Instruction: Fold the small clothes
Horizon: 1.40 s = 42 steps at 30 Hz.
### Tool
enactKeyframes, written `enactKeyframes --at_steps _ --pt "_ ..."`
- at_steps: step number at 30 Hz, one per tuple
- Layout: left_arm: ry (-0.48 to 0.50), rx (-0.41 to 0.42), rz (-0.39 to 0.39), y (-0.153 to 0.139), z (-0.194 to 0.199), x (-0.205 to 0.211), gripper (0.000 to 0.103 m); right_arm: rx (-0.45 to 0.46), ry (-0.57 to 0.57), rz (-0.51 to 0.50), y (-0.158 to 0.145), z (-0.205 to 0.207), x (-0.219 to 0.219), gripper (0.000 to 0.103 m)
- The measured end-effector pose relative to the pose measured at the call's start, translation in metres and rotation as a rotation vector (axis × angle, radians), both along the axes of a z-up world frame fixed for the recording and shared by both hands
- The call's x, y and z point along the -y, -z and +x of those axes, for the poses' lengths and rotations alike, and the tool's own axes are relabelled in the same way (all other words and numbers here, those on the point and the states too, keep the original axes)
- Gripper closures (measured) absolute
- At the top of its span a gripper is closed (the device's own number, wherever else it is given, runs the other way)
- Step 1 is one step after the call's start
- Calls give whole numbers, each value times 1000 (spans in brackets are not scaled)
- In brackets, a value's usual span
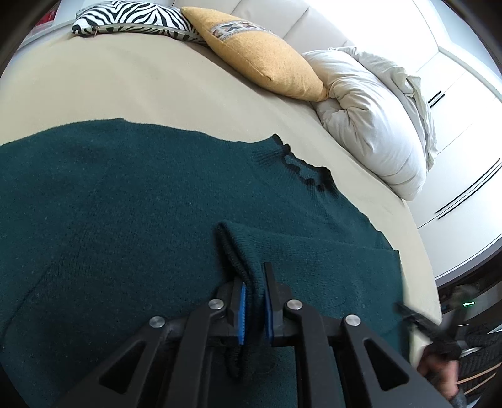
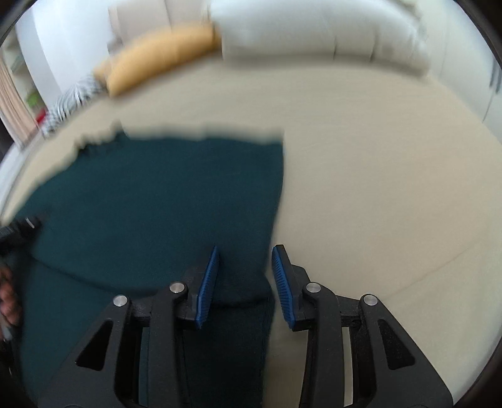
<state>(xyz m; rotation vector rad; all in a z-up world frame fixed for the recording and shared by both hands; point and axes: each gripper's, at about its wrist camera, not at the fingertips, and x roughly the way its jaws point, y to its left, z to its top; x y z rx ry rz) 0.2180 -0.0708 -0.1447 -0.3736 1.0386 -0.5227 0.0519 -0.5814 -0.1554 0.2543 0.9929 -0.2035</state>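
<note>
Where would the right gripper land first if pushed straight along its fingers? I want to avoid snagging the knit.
Most likely on the dark green sweater: the right gripper points steeply down with its jaws apart over the sweater's edge, beige bed cover just beside. Blur leaves depth unclear.

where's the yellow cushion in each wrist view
Left wrist: the yellow cushion lies top centre on the bed, between a zebra-print cushion and a white pillow.
Right wrist: blurred, upper left, just left of the white pillow.
Shared landmark: the dark green sweater spread on the beige sheet, nearer the camera than the cushion in both.
</note>
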Motion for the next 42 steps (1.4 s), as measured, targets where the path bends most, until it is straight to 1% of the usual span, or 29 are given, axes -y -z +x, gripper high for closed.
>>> enactKeyframes --at_steps 1,3,4,5,7,8,9,10,11,12,13,14,16,17,18,20,22,24,26,27,28,30,32,34,35,37,39,40,42 --pt "-3 -3 10 -5 -3 -3 87 34 4 1 -2 -2 1 68" --pt "-18 19 24 -19 -11 -15 68 26 47 21 -16 -8 3 67" --pt "-33 43 15 -31 -18 -27 51 50 81 36 -25 -14 5 67" --pt "-47 60 2 -39 -23 -37 39 104 99 48 -36 -22 4 67" --pt "-91 97 -35 -57 -40 -72 33 186 110 21 -60 -40 -6 64" --pt "-121 107 -46 -63 -49 -92 33 227 101 4 -72 -46 -15 64" --pt "-178 106 -61 -68 -60 -124 33 265 88 -4 -83 -53 -25 63" --pt "-224 103 -77 -70 -68 -148 33 289 80 -6 -89 -55 -34 53" --pt "-264 99 -91 -70 -74 -169 33 316 70 -2 -97 -60 -44 38" --pt "-329 90 -110 -69 -84 -200 33 347 62 6 -103 -65 -55 32" --pt "-388 79 -122 -67 -93 -227 33 389 57 17 -109 -72 -67 21" --pt "-469 67 -133 -64 -106 -261 33 424 54 24 -115 -77 -72 14" --pt "-574 65 -159 -61 -125 -307 32 472 45 32 -125 -83 -93 9" --pt "-629 65 -168 -58 -135 -330 31 489 34 29 -130 -82 -105 9" --pt "-705 59 -170 -55 -149 -359 30 500 22 25 -133 -82 -114 9" --pt "-795 52 -171 -47 -165 -389 25 517 -9 24 -141 -81 -133 9" --pt "-888 33 -161 -37 -176 -419 25 516 -43 55 -148 -79 -151 9" --pt "-943 16 -178 -26 -179 -438 25 495 -70 88 -157 -81 -171 9" --pt "-965 5 -228 -17 -174 -450 25 453 -103 117 -161 -78 -186 9" --pt "-966 6 -226 -16 -167 -453 25 437 -114 124 -161 -77 -193 9" --pt "-956 7 -214 -17 -160 -452 27 426 -126 131 -161 -76 -199 9" --pt "-925 2 -211 -15 -145 -449 38 417 -141 142 -162 -78 -209 9" --pt "-912 -53 -246 -5 -130 -450 81 405 -147 154 -161 -79 -214 9" --pt "-904 -78 -287 -3 -124 -453 96 394 -146 170 -157 -79 -214 9" --pt "-898 -68 -282 -6 -126 -450 96 387 -143 178 -154 -78 -214 9" --pt "-869 -14 -254 -27 -128 -434 96 380 -145 191 -147 -79 -211 9" --pt "-811 44 -246 -53 -128 -407 96 368 -144 195 -138 -78 -208 9" --pt "-778 73 -234 -67 -125 -392 96 359 -146 201 -133 -77 -207 10" --pt "-671 129 -217 -99 -116 -344 96 349 -142 219 -125 -77 -203 10"
